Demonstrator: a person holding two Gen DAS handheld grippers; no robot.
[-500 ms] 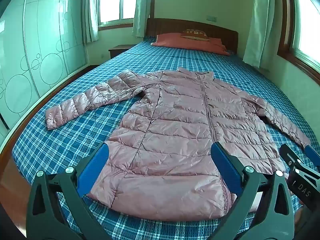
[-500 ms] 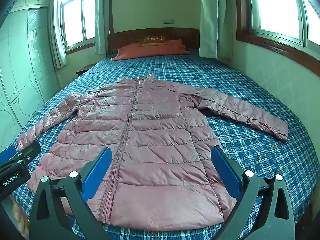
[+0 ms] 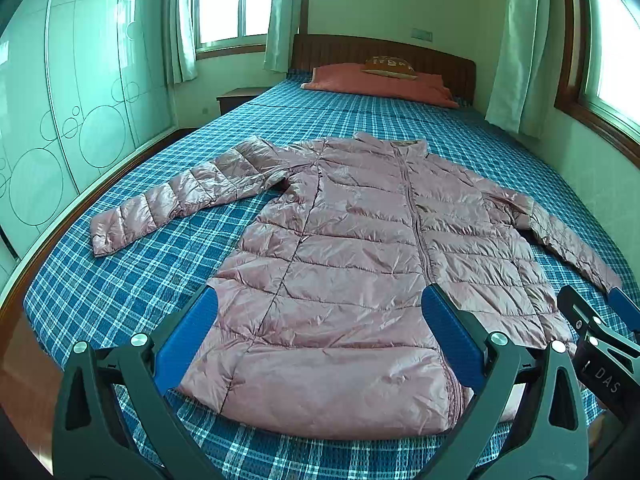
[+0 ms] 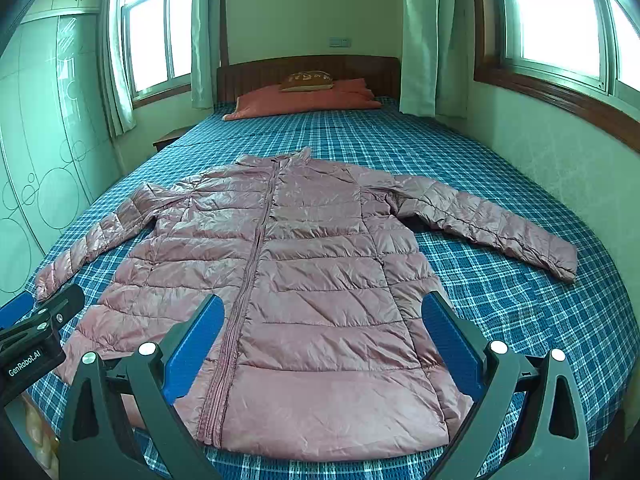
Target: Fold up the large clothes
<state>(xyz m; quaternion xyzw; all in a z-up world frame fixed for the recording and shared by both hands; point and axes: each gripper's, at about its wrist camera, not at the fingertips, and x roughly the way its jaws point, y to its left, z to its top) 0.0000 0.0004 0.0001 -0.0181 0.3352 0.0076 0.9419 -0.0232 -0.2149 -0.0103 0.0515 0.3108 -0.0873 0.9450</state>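
A pink quilted puffer jacket lies flat and zipped on the blue checked bed, collar toward the headboard, both sleeves spread sideways. My left gripper hovers wide open above the hem's left half, nothing between its blue pads. The right gripper hangs open above the hem's right half, equally empty. Each gripper shows at the other view's edge: the right gripper and the left gripper.
An orange pillow with a small brown cushion lies at the wooden headboard. A glass-fronted wardrobe runs along the left, a nightstand beside it. The wall and window sill bound the bed's right side.
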